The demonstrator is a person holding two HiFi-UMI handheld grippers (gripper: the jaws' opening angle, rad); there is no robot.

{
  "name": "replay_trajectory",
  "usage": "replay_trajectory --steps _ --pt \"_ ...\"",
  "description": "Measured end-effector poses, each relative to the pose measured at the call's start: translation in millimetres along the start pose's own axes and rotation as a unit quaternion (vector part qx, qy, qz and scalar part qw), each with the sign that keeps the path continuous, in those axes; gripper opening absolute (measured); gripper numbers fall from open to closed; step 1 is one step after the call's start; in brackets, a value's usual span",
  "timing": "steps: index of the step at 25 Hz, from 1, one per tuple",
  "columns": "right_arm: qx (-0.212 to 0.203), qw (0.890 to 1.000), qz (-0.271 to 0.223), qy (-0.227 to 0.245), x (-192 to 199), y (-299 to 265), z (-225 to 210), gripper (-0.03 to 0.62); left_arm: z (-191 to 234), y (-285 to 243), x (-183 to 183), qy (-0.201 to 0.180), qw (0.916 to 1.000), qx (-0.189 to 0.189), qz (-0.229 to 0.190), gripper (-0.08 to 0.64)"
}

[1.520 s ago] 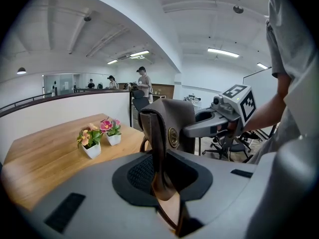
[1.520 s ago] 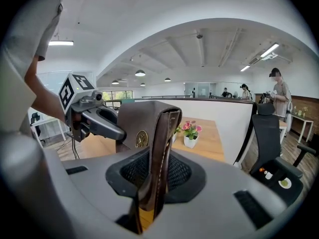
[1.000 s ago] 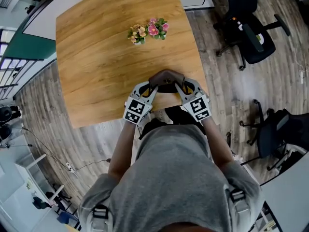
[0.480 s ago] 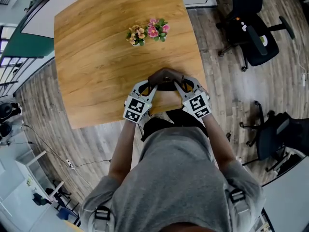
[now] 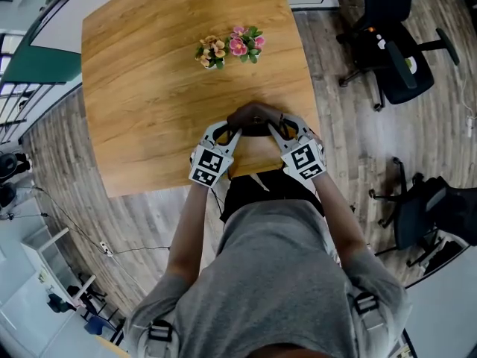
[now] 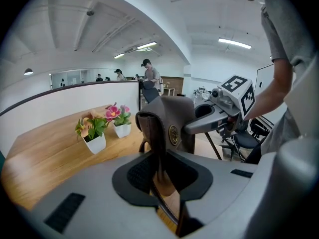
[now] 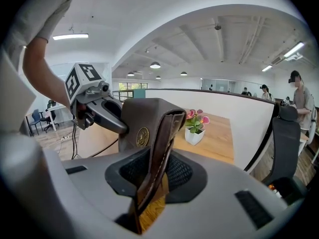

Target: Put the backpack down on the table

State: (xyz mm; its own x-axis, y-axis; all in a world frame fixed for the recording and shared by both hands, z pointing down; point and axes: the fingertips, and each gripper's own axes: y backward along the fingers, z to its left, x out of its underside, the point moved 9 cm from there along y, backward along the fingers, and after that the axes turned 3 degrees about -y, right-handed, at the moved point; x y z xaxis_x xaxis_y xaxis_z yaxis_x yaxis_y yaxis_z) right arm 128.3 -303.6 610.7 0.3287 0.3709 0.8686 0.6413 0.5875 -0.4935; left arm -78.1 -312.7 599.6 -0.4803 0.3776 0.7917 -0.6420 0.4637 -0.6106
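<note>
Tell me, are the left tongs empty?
No, the left tongs are clamped on a strap of the brown backpack.

Beyond my jaws spreads a wooden table (image 5: pixel 149 88) with two small flower pots (image 5: pixel 213 53), a low white partition (image 6: pixel 75 101) along its far edge. Right of my jaws, grey plank floor (image 5: pixel 343 125) holds black office chairs (image 5: pixel 391 43). Strip lights (image 6: pixel 234 44) glow on the white ceiling (image 6: pixel 149 14) above

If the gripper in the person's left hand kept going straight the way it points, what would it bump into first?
The brown backpack itself: the left gripper is clamped on its strap, and the bag's body stands right ahead of the jaws. Depth is unclear, but nothing looks nearer.
</note>
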Motion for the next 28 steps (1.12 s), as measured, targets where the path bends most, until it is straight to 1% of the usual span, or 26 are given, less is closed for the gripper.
replay_trajectory --steps 9,13,17,22,24,26,28 --pt "-0.008 1.0 0.008 0.008 11 -4 2 0.094 -1 -4 9 -0.012 0.9999 0.001 0.01 0.078" --pt "-0.003 1.0 0.017 0.006 19 -4 0 0.107 -1 -8 12 0.0 1.0 0.004 0.008 0.078" --pt "-0.002 1.0 0.018 0.0 22 -4 1 0.115 1 -10 14 0.0 1.0 0.008 0.005 0.08" --pt "-0.004 1.0 0.022 -0.006 24 -5 2 0.128 3 -9 16 0.03 0.9993 0.02 0.008 0.087" --pt "-0.004 1.0 0.022 -0.01 25 -3 2 0.141 2 -9 16 0.033 0.9992 0.022 0.01 0.094" --pt "-0.004 1.0 0.021 -0.016 26 -1 0 0.159 -1 -11 16 0.033 0.9991 0.023 0.012 0.108" --pt "-0.004 0.999 0.017 -0.027 27 1 -2 0.179 -3 -12 16 0.032 0.9991 0.023 0.012 0.142"
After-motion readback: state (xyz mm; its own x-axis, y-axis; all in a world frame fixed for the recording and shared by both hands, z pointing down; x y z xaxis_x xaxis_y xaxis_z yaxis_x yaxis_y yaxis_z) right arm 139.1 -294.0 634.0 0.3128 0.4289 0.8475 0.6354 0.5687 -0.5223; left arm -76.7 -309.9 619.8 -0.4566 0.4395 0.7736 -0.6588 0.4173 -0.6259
